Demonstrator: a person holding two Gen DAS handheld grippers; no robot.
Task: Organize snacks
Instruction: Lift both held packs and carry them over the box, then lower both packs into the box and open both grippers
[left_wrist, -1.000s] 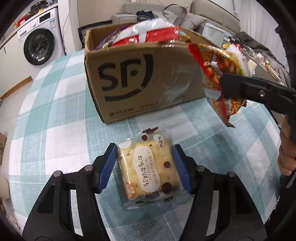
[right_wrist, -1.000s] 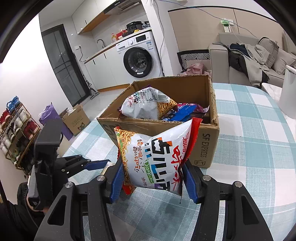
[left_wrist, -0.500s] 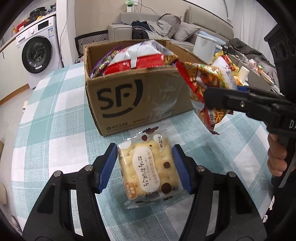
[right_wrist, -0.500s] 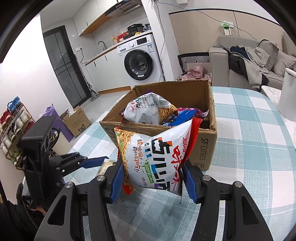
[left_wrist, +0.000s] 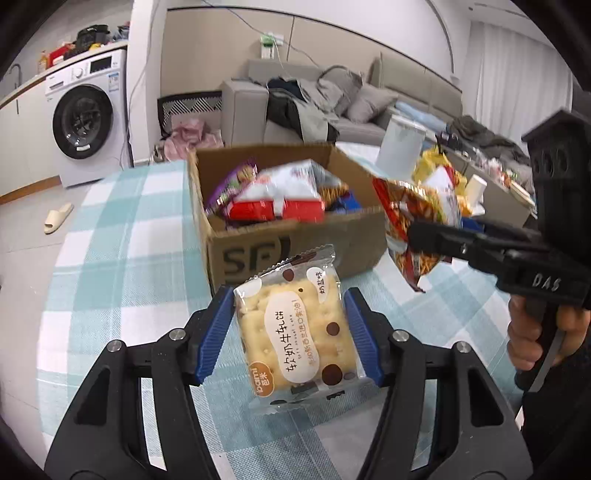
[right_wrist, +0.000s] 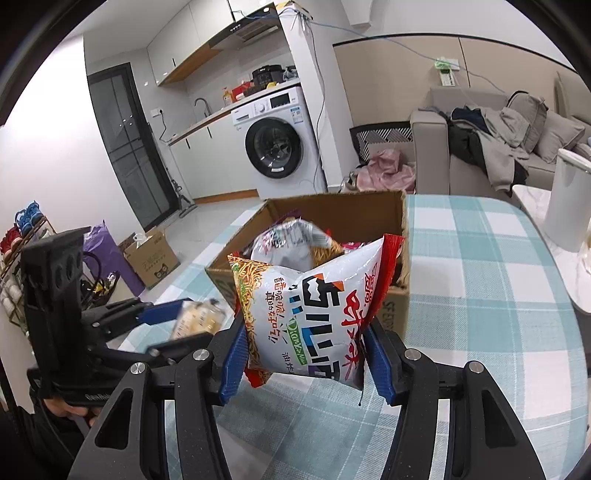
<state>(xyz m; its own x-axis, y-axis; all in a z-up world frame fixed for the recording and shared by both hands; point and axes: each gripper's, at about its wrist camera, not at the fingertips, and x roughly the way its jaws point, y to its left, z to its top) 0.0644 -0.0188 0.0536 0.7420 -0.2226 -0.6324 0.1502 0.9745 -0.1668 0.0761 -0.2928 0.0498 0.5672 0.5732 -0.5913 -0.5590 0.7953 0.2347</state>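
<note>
Left gripper (left_wrist: 290, 328): pinching the cracker pack (left_wrist: 295, 328) by its side edges, held in front of the box (left_wrist: 295, 243).
Right gripper (right_wrist: 303, 354): pinching the noodle bag (right_wrist: 314, 306), just before the box.
Handling: both light; crackers brittle, bag puffy and slick, so grip the edges gently.

The cracker packet (left_wrist: 297, 328) is wrapped in clear, glossy plastic film, and the noodle snack bag (right_wrist: 314, 314) is shiny printed foil-like plastic with crinkles. The box (left_wrist: 295, 243) is matt brown corrugated cardboard with rough cut edges, standing on a woven, matt checked tablecloth (left_wrist: 122, 236). Both grippers show matt black plastic frames, blue plastic pads (left_wrist: 216, 334) and small bright metal screws
</note>
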